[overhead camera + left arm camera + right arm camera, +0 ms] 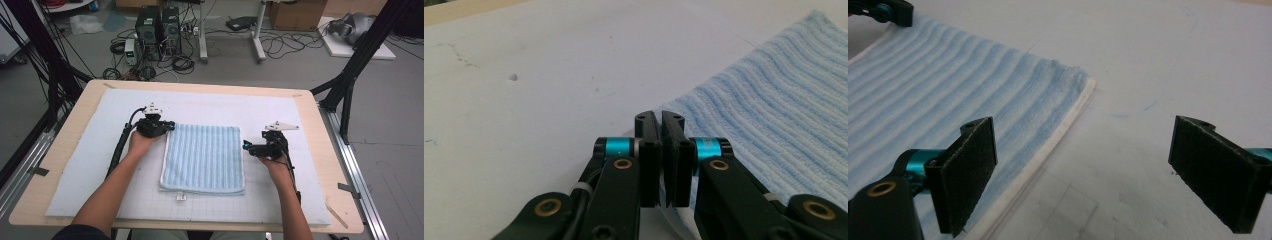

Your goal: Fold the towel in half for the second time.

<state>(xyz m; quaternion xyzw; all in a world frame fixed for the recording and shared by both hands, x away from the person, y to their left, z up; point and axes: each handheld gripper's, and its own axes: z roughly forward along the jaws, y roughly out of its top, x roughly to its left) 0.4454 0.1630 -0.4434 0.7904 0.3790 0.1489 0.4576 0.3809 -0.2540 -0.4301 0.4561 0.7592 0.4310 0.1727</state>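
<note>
Left gripper view: jaws pinching towel [774,115] corner.

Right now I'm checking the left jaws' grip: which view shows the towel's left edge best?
The high view: the whole left edge of the towel shows, with the left gripper at its far corner. The left gripper view catches only that corner; the right gripper view shows mostly the opposite edge.

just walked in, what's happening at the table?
A person works a folded light-blue towel on a white mat with two handheld grippers. The left gripper is at the towel's far left corner, its jaws shut; whether cloth is pinched between them cannot be told. The right gripper sits beside the far right corner with jaws wide open, just off the white edge, touching nothing yet.
</note>
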